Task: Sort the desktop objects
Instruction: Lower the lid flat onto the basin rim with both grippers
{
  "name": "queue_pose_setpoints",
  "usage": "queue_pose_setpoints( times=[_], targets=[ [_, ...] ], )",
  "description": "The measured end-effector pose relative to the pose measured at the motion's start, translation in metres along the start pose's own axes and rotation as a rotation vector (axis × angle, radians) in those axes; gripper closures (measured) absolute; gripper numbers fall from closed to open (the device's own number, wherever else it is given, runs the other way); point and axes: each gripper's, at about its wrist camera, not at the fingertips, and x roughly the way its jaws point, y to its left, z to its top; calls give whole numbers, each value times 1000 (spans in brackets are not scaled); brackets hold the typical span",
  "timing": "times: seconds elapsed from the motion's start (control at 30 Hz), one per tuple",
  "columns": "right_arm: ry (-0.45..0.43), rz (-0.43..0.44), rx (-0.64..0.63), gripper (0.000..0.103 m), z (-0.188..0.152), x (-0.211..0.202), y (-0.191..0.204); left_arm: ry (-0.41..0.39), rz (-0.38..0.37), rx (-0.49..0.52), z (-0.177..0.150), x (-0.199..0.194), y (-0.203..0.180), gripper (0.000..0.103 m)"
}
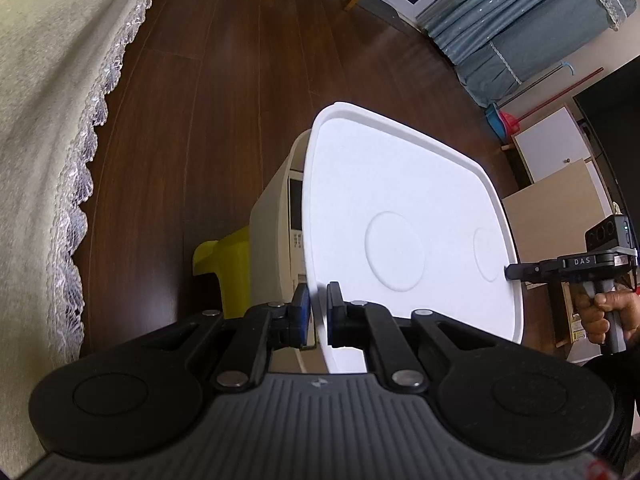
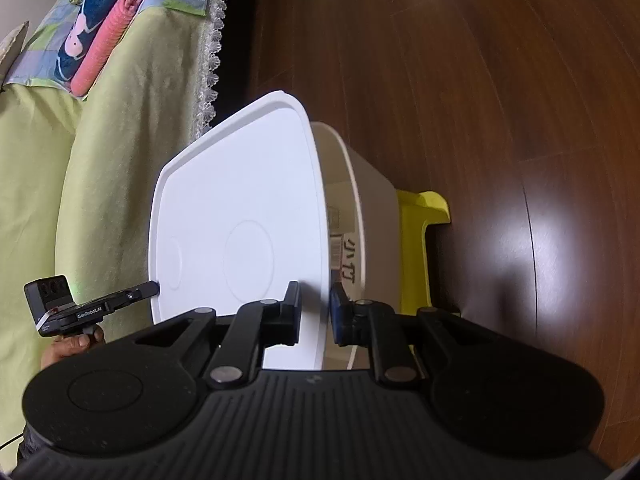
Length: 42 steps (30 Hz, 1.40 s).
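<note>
A white plastic lid (image 1: 400,216) with two round dimples hangs tilted over an open white storage box (image 1: 272,236). The box stands on a yellow stool (image 1: 224,268). My left gripper (image 1: 318,304) is shut on the lid's near rim, one blue pad on each face. At the opposite rim, the right gripper (image 1: 514,271) touches the lid, held by a hand (image 1: 608,312). In the right wrist view, my right gripper (image 2: 316,300) pinches the lid (image 2: 240,208) at its edge beside the box (image 2: 364,200) and stool (image 2: 420,236). The left gripper (image 2: 154,288) meets the far rim.
Dark wooden floor (image 1: 224,80) lies below the box. A cream cover with a lace hem (image 1: 40,120) runs along one side, green in the right wrist view (image 2: 100,140), with folded blankets (image 2: 100,20) on it. A blue-draped piece of furniture (image 1: 520,20) and a white cabinet (image 1: 552,140) stand farther off.
</note>
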Motion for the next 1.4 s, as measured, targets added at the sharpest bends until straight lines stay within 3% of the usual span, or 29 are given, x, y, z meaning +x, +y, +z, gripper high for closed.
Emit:
queue_pose_setpoints(
  times=[1.13,1.23,1.37,1.4],
  targets=[
    [49,-46,-15,85,-2,18,3,-2,39,31,1,3,0,96],
    [47,-49,-11,79,-2,19,3,-2,42,46,1,3,-2,94],
    [30,-53,-11,76,-2,16,6,-3,42,69,0,2,-6,78],
    [22,-57,-15,76,-3,15,6,-6,47,73,0,2,-6,65]
  ],
)
